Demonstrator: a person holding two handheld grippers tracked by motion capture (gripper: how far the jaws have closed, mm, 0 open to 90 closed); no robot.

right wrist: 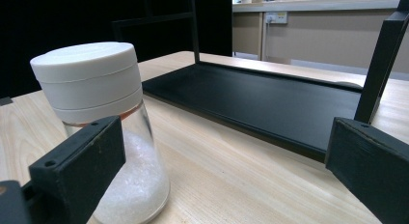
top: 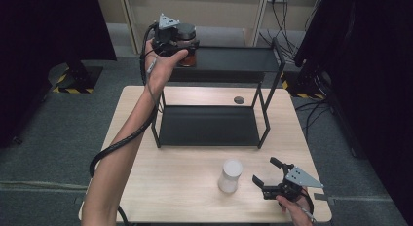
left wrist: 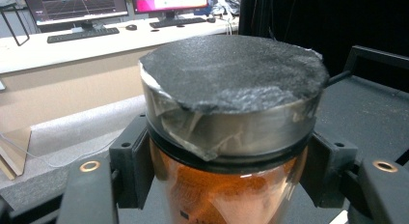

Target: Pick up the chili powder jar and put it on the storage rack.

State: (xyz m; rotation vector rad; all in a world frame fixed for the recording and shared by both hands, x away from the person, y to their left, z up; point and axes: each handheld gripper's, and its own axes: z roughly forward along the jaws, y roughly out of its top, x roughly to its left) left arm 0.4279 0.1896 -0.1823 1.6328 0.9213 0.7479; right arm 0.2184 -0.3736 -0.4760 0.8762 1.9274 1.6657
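- The left gripper (left wrist: 226, 183) has its two black jaws pressed against opposite sides of an amber jar (left wrist: 222, 190), just below the jar's broad dark lid (left wrist: 231, 72); the jar fills the gap between the pads.
- In the high view the left gripper (top: 181, 47) is raised at the far left of the scene, with the amber jar (top: 187, 58) at the left end of the black rack's upper shelf (top: 234, 58); whether the jar's base rests on the shelf I cannot tell.
- The left hand (top: 163, 63) wraps the gripper body from below, and its cable (top: 122, 138) trails down along the forearm.
- The right gripper (right wrist: 222, 171) holds its jaws wide apart, nothing pressed between them; a white-lidded jar (right wrist: 103, 132) of white grains stands upright beside its left jaw, partly behind it.
- In the high view the right gripper (top: 268, 177) sits low over the near right part of the table (top: 180, 187), held by the right hand (top: 294, 206), with the white-lidded jar (top: 230, 176) just to its left, apart from it.
- The rack's lower shelf (top: 209, 126) lies bare on the table beyond the white-lidded jar, towards the far side.
- A small dark round spot (top: 238, 100) marks the tabletop behind the rack.
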